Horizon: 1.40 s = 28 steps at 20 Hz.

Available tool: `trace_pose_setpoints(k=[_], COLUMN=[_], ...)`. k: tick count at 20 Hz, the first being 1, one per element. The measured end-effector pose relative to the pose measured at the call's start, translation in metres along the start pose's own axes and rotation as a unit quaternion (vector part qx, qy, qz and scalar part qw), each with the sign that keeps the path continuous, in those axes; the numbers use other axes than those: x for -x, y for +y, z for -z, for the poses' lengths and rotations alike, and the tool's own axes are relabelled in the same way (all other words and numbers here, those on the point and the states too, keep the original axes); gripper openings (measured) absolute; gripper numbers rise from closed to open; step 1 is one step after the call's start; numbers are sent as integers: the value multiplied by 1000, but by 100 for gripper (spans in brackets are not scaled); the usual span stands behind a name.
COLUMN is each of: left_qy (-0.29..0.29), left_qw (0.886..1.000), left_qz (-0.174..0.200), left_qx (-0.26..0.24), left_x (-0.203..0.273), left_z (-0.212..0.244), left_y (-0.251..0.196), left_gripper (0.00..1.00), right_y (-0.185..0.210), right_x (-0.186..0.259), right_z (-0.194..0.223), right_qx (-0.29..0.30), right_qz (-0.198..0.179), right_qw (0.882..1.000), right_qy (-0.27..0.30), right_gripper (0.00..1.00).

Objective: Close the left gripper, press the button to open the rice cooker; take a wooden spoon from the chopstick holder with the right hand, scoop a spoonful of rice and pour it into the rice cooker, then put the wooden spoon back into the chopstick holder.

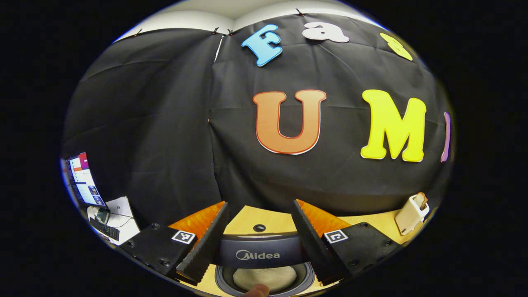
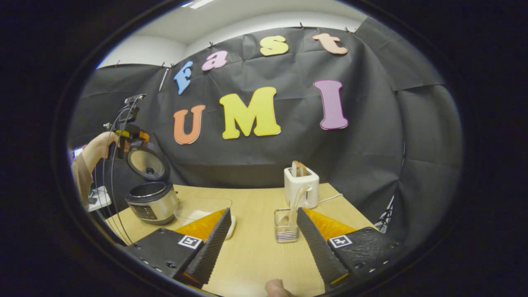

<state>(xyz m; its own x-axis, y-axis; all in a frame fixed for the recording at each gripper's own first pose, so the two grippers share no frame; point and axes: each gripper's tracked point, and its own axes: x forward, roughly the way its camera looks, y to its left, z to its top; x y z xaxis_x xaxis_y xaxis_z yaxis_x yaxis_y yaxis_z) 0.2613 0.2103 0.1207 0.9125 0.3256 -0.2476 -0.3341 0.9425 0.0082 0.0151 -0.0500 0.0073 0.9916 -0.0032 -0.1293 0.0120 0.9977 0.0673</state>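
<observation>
Right gripper point(image 2: 262, 239) has black mounts with screws and square markers; at nine o'clock, left gripper point(image 2: 126, 138) trails black cables.

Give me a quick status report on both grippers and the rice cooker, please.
Left gripper open above the round silver rice cooker, lid up. Right gripper open, empty. Pale wooden spoon in the clear chopstick holder. Path looks unobstructed.

rice cooker point(image 1: 259, 253): brand "Midea" on lid edge | paper sheet point(image 1: 119, 207): numeral "5"

Open tabletop point(image 2: 255, 247) leads to the chopstick holder point(image 2: 286, 231); toaster point(image 2: 301, 186) stands just behind it.
</observation>
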Motion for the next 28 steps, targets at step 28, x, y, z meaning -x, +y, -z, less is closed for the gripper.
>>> trace_pose_setpoints(k=[28], left_qy=[-40], left_qw=[999], left_qz=[-1], left_qx=[-4], left_x=[55], left_z=[163], left_y=[-22], left_gripper=[98], right_y=[33], right_x=[16], right_z=[33], right_qx=[-23], right_qz=[-2], right_qw=[999], right_qy=[22], right_gripper=[96])
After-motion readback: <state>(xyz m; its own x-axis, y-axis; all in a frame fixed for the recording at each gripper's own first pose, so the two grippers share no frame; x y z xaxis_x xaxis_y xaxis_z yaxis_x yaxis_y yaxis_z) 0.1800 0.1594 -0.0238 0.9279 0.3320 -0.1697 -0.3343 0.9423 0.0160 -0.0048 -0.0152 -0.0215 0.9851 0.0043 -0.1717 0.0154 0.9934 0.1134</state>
